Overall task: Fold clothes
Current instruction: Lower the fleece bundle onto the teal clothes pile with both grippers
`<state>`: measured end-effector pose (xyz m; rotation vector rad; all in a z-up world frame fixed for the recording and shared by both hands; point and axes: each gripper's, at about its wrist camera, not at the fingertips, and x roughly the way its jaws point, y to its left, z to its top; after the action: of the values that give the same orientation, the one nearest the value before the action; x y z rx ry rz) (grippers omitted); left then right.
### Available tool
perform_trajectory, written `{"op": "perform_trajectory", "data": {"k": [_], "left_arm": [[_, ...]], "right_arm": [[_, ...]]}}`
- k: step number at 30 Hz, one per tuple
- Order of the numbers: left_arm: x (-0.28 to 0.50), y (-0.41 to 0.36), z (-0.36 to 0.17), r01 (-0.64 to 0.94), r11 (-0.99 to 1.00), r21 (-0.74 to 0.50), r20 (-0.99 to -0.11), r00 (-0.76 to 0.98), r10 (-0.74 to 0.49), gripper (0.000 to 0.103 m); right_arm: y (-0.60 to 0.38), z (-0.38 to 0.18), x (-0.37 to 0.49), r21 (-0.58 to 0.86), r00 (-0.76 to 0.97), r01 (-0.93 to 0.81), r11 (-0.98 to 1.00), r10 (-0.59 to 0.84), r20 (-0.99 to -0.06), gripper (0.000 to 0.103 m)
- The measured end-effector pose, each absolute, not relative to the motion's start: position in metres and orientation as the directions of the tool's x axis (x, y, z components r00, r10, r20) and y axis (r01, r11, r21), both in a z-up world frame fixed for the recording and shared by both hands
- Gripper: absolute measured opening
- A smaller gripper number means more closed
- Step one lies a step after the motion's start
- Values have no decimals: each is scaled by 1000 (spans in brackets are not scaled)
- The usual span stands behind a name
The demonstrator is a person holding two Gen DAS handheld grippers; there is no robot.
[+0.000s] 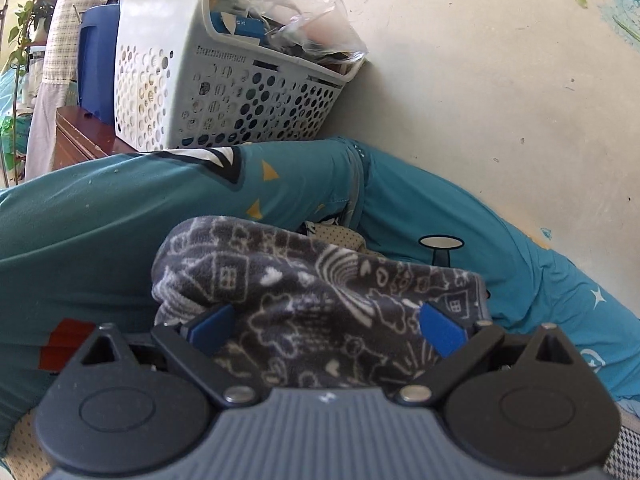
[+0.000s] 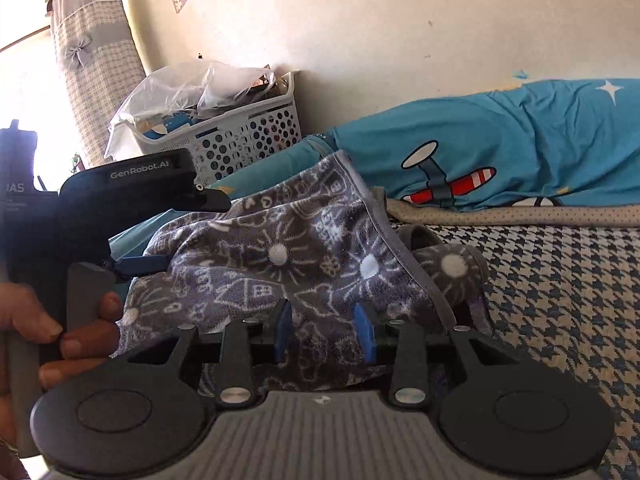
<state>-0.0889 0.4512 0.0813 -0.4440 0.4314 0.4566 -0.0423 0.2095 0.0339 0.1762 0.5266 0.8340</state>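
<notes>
A grey fleece garment [image 1: 312, 280] printed with white houses and suns lies bunched on the bed, seen in both wrist views. My left gripper [image 1: 326, 332] is open, its blue pads far apart with a thick bunch of fleece between them. In the right wrist view the same garment [image 2: 260, 248] rises in a slanted fold. My right gripper [image 2: 325, 334] has its pads close together, shut on a fold of it. A hand [image 2: 80, 332] holds the left gripper at the left, and one of its blue fingers [image 2: 140, 264] touches the fleece.
Teal bedding [image 2: 500, 140] with a plane print lies along the wall behind the garment. A white perforated basket [image 1: 224, 80] full of items under clear plastic stands at the back left. Houndstooth bed cover [image 2: 560, 300] spreads to the right.
</notes>
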Motion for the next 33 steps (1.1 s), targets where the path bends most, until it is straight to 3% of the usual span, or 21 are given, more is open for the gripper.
{"op": "perform_trajectory", "data": {"k": [3,5,7,13,19,26,33], "left_arm": [[-86,452,75,-511,817,-268,-501,798,335,99],[-84,451,72,-514,824,-239,-506,790,346,99],[-82,452,70,-518,824,-230,-510,785,351,99],[-85,457,68,-514,826,-231,-512,786,346,99],[-87,453,71,-506,840,-195,-506,786,356,101],[-97,456,82,-481,834,-272,-475,821,318,101],[-99,456,82,-504,819,-274,-468,814,344,102]], "right_arm": [[204,24,-32,382,547,-644,663,748,-376,23],[202,21,-27,386,549,-636,668,744,-381,8],[198,22,-23,403,545,-627,666,745,-384,5],[196,32,-26,382,543,-640,667,744,-389,5],[196,53,-33,342,560,-669,659,750,-352,13],[215,73,-14,339,575,-674,657,754,-318,15],[255,77,8,282,573,-701,655,753,-324,15]]}}
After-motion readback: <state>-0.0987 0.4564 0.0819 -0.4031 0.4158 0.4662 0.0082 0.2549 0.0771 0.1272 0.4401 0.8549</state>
